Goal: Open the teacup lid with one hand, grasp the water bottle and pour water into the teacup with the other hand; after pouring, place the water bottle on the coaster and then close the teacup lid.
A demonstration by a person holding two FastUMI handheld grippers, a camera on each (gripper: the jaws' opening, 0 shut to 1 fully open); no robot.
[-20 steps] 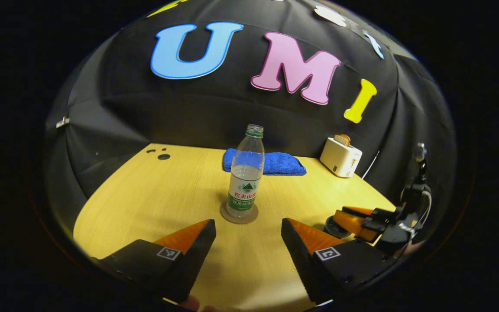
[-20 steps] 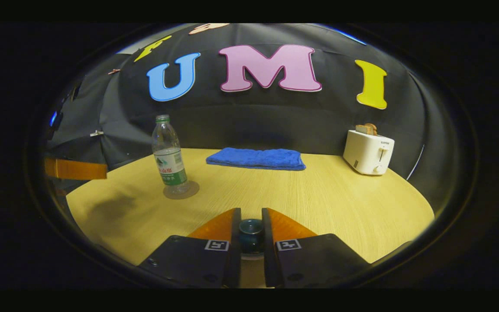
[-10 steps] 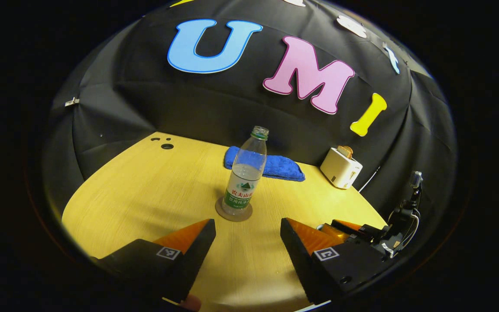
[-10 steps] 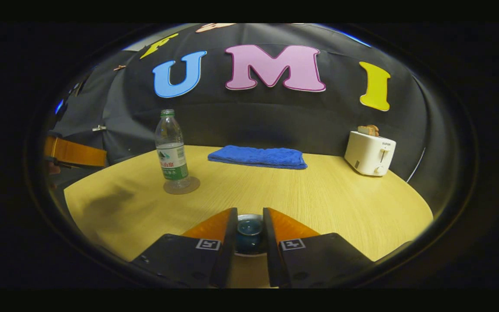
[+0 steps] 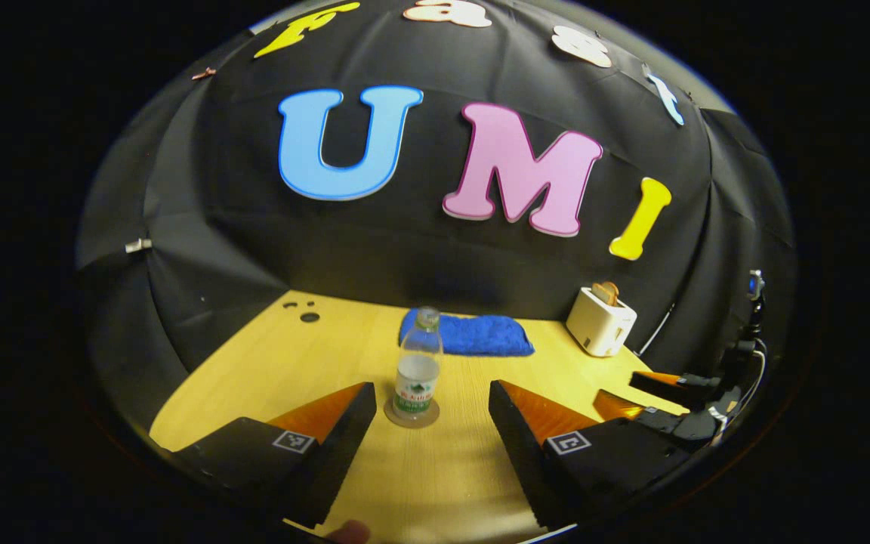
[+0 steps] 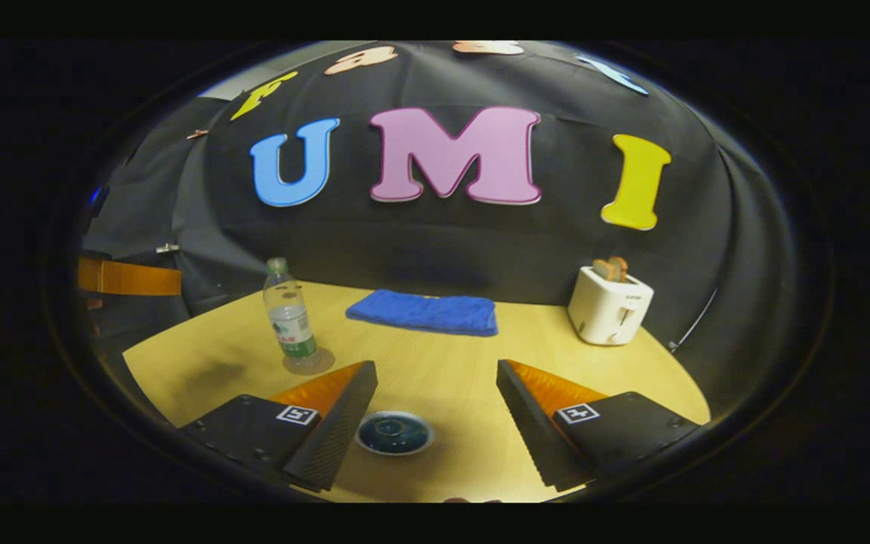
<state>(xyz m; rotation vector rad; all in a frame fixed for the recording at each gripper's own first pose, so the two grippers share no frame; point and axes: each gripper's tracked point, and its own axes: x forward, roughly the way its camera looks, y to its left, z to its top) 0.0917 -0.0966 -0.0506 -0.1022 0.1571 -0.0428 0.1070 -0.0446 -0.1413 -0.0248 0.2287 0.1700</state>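
Right gripper (image 6: pixel 436 412) spread above teacup lid (image 6: pixel 394 433).

In the right gripper view the left hand-held gripper (image 6: pixel 129 277) is cut off at nine o'clock. The teacup lid (image 6: pixel 394 433) hides the cup beneath it. The water bottle (image 6: pixel 290 317) label is too small to read — and the counter (image 6: pixel 616 363) runs off at six o'clock.

table (image 6: pixel 556 363): light wood | coaster (image 6: pixel 308 362) under water bottle (image 6: pixel 289 317) | blue towel (image 6: pixel 421 311) | toaster (image 6: pixel 609 305) | lidded teacup (image 6: pixel 394 433)
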